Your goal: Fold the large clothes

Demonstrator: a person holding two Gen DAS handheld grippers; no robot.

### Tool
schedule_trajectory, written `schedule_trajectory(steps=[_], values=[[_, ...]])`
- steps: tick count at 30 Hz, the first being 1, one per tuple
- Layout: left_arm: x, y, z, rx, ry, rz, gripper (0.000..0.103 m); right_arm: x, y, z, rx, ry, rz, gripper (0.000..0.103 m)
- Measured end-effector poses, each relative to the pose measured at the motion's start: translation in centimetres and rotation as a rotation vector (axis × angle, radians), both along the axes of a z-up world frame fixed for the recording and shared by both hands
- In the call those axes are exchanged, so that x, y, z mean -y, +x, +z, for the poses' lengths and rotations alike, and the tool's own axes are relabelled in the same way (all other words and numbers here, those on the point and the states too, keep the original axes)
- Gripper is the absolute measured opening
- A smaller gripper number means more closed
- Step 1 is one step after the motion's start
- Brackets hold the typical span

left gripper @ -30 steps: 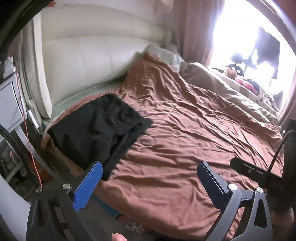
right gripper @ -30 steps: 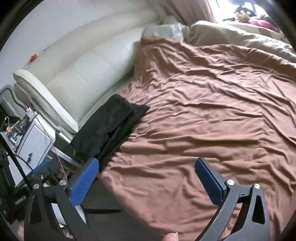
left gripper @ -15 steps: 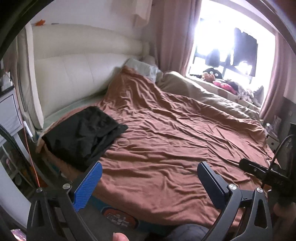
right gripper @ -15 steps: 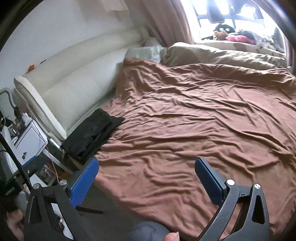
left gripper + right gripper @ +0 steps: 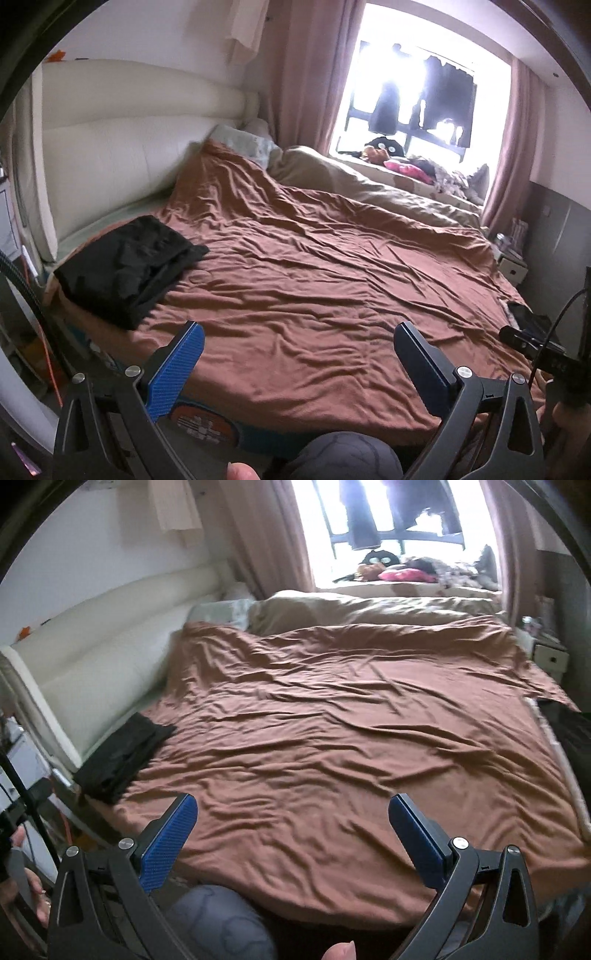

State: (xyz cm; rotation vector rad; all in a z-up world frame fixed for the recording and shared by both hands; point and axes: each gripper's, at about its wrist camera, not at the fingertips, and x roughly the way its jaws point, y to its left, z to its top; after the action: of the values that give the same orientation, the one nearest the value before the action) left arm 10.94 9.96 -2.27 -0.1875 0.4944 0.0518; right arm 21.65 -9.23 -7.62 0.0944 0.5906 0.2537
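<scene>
Both tongs, left [image 5: 295, 354] and right [image 5: 291, 827], agape and empty, have drawn back from the folded black garment [image 5: 125, 266]; fold apparently complete.

bedspread [image 5: 314, 295] showing rust brown | folded garment [image 5: 125, 266] lying black on bedspread's corner | headboard [image 5: 110, 147] showing cream beside bedspread | curtains [image 5: 303, 74] hanging dusty pink beyond bedspread | finger pads [image 5: 177, 369] showing blue, textured

No text, brand or number can be read in either view. The round red-and-white printed emblem [image 5: 201, 422] on the blue side panel of the bed, below the brown sheet's edge, carries rows of small marks, but they are too blurred to make out.
</scene>
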Motion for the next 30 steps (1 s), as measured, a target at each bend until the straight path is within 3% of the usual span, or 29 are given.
schedule_trajectory(steps=[13,30], values=[[3.0,-3.4,-1.9,0.05,0.053,-0.039,0.103,0.4,-6.7,-1.5,0.071,-0.086,-0.134,0.103],[1.8,-6.5,-2.7,0.088,0.057,-0.024,0.103,-0.9,-9.2,-3.2,0.13,-0.112,-0.152,0.103]])
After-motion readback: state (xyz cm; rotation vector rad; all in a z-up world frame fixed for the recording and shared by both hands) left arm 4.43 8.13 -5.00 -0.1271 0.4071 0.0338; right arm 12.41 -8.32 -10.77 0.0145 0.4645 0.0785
